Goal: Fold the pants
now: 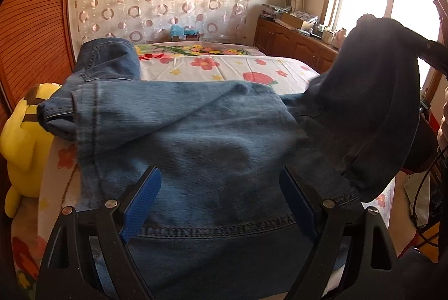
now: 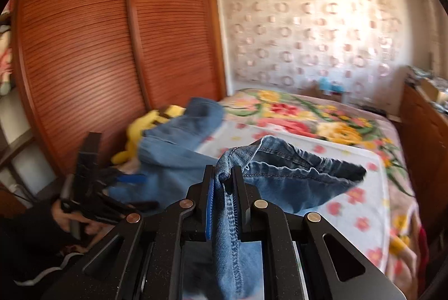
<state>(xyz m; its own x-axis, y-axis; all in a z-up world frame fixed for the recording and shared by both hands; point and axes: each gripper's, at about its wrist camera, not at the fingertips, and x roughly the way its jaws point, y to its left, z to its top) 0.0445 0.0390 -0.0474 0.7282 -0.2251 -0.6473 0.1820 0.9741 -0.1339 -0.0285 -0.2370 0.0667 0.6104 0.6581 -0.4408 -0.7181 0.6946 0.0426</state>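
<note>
Clearly the right gripper is the working claw: its two blue-padded jaws are pressed together on a stitched hem of the jeans, with the denim running down between the pads and out beneath the frame. Pinching at a seamed edge makes sense, since the doubled, stitched cloth is less likely to slip than a single layer, and a raised edge can be carried across for a fold. In the left wrist view that lifted portion hangs as a dark drape at the right side, well above the bedspread.

By contrast, the left gripper is spread wide, its fingers straddling a stitched band of the denim without pressing on it. I judge it is poised to steady the lower layer or take a second corner while the other side is raised.

Outward from there, the jeans lie across the near end of the bed, one leg trailing toward the far left beside a yellow plush toy. Behind stand a slatted wooden wardrobe and a low cabinet under the window.

Counted: one pair of jeans, two grippers, one plush toy, one bed, one wardrobe.
</note>
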